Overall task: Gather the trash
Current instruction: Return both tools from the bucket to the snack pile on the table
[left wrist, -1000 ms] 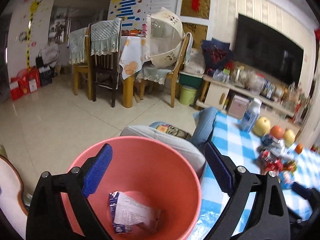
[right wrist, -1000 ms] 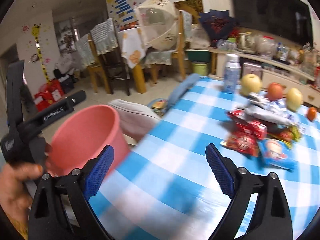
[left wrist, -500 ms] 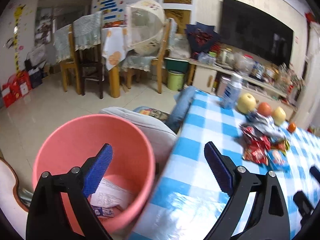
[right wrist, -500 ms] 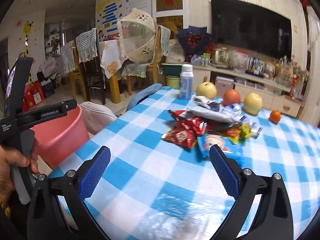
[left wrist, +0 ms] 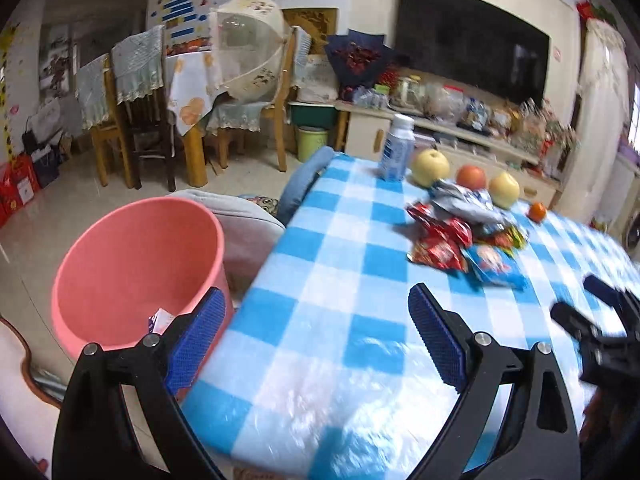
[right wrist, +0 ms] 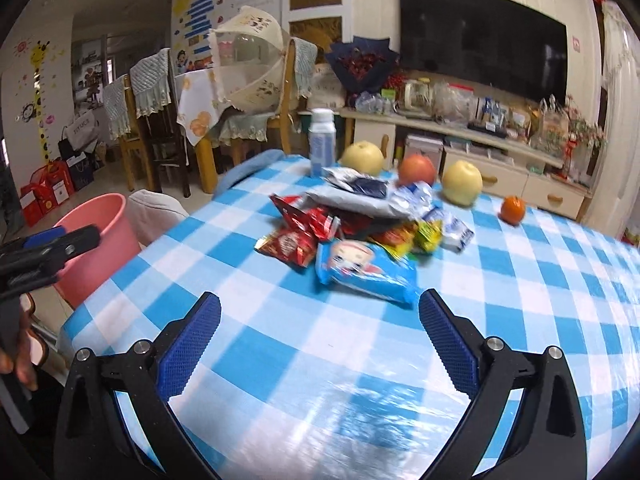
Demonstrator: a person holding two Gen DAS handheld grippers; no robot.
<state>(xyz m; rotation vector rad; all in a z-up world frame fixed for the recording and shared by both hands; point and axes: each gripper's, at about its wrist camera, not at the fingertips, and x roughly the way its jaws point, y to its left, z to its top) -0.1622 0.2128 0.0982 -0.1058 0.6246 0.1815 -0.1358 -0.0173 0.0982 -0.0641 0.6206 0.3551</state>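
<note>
A heap of snack wrappers (right wrist: 352, 220) lies on the blue-checked tablecloth (right wrist: 360, 360); a blue packet (right wrist: 366, 272) is nearest, red packets (right wrist: 298, 236) to its left. The heap also shows in the left wrist view (left wrist: 460, 232). A pink bin (left wrist: 132, 264) stands on the floor left of the table with a white wrapper (left wrist: 160, 318) inside; it also shows in the right wrist view (right wrist: 100, 240). My left gripper (left wrist: 316, 340) is open and empty over the table's left edge. My right gripper (right wrist: 320, 340) is open and empty, short of the blue packet.
A white bottle (right wrist: 322, 144), two yellow pears (right wrist: 462, 182), a red apple (right wrist: 416, 170) and a small orange (right wrist: 513, 209) stand behind the heap. A grey cushioned seat (left wrist: 240, 220) sits between bin and table. A dining table with chairs (left wrist: 160, 112) stands behind.
My left gripper has swung right, from above the bin to over the table's edge. My right gripper has turned right to face the heap and come closer. Both stay open.
</note>
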